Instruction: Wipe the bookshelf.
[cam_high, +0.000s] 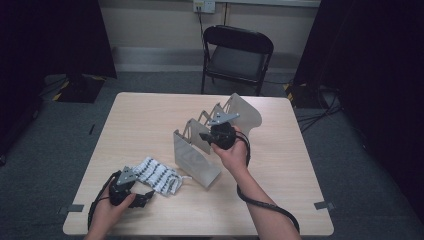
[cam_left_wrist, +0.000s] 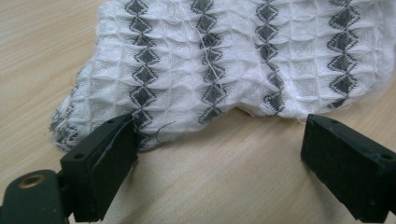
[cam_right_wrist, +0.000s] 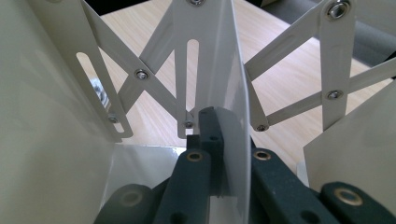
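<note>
High view, from above the person's side: a pale wood counter (cam_high: 150, 115) carries two things. Near the front left lies a crumpled white knitted cloth (cam_high: 157, 175) with dark grey diamond stripes. At the centre stands a white metal expanding file rack (cam_high: 197, 155), its upright divider plates joined by scissor links and running in a row from near centre toward the far right corner.

The left tongs (cam_high: 146, 198) rest low on the counter just in front of the cloth and point toward it; the left hand is by far the nearer one to it. In the left gripper view the cloth (cam_left_wrist: 233, 56) spreads across the counter directly ahead, its long side running crosswise to the jaws. The left tongs (cam_left_wrist: 219, 154) stand wide apart and released, bare wood between them; the left pad seems to brush the cloth's frayed near edge, and nothing is gripped.

The right tongs (cam_high: 206, 136) reach into the rack from above. In the right gripper view the right tongs (cam_right_wrist: 219, 135) are clenched on the thin edge of one divider plate (cam_right_wrist: 219, 65)
</note>
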